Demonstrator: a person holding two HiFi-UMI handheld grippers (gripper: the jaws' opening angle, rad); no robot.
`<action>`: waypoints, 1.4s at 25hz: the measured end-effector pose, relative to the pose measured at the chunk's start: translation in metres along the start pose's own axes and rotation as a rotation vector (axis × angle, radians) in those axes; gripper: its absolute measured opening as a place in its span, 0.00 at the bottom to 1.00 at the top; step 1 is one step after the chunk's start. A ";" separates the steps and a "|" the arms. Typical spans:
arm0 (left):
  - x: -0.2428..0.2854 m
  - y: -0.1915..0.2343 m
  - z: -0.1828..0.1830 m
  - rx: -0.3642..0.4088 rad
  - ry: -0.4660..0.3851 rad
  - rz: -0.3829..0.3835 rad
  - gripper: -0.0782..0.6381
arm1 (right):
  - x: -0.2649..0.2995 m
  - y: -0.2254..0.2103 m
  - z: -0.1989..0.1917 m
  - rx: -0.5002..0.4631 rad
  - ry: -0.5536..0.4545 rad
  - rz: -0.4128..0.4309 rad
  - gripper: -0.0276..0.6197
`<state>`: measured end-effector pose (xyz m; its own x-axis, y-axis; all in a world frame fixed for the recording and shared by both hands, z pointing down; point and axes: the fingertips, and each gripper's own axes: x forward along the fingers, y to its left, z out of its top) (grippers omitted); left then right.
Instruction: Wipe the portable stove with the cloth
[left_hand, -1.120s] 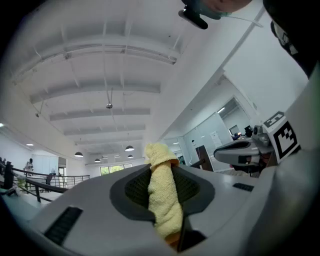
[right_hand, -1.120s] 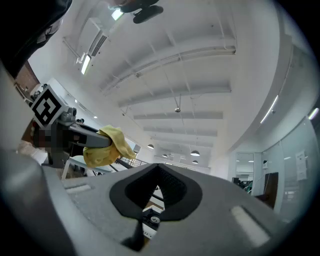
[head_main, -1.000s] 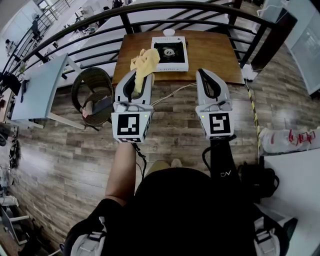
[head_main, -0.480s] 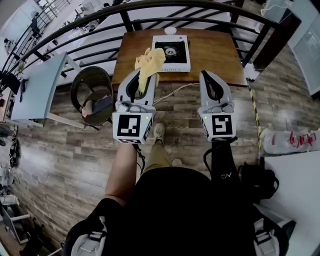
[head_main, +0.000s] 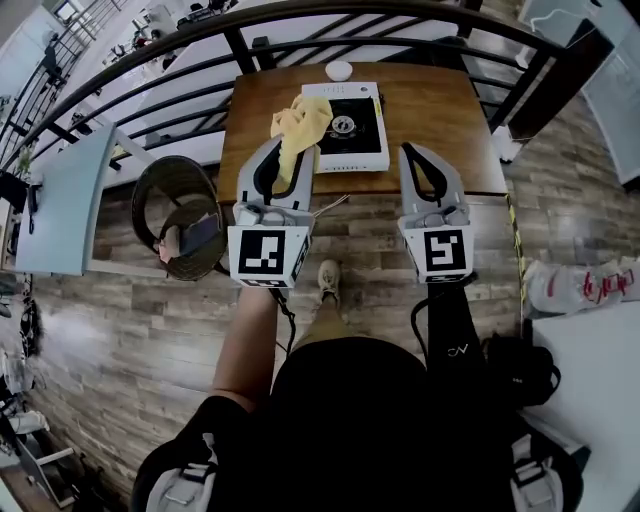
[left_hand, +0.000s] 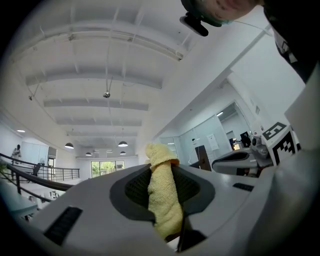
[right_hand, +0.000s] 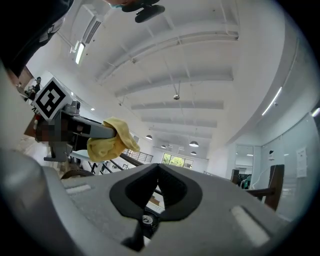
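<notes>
The portable stove, white with a black top and round burner, lies on the brown wooden table ahead of me. My left gripper is shut on a yellow cloth that sticks up past its tips and overlaps the stove's left edge in the head view. In the left gripper view the cloth is pinched between the jaws of the left gripper. My right gripper is held level beside it, short of the table, shut with nothing in it. The right gripper view also shows the cloth.
A dark metal railing curves behind the table. A small white round object lies at the table's far edge. A round wicker chair stands to the left, a pale blue table beyond it. A cable trails over the wooden floor.
The person has stepped towards the table, so table and stove sit lower and larger in the head view. Both grippers keep their pose; the cloth stays in the left one.
</notes>
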<state>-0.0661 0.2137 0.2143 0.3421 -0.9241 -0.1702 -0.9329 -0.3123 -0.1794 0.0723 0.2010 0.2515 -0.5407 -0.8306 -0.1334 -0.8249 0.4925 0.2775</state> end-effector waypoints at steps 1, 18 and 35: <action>0.014 0.010 -0.005 0.001 0.004 -0.002 0.24 | 0.016 -0.003 -0.004 -0.005 0.007 0.001 0.04; 0.181 0.116 -0.051 -0.014 -0.006 -0.086 0.24 | 0.212 -0.057 -0.025 -0.002 -0.056 -0.063 0.04; 0.302 0.125 -0.085 -0.012 0.023 -0.076 0.24 | 0.315 -0.127 -0.066 0.056 -0.072 0.007 0.04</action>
<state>-0.0888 -0.1234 0.2228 0.4090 -0.9026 -0.1340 -0.9058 -0.3838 -0.1796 0.0176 -0.1401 0.2367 -0.5555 -0.8072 -0.1997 -0.8277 0.5139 0.2253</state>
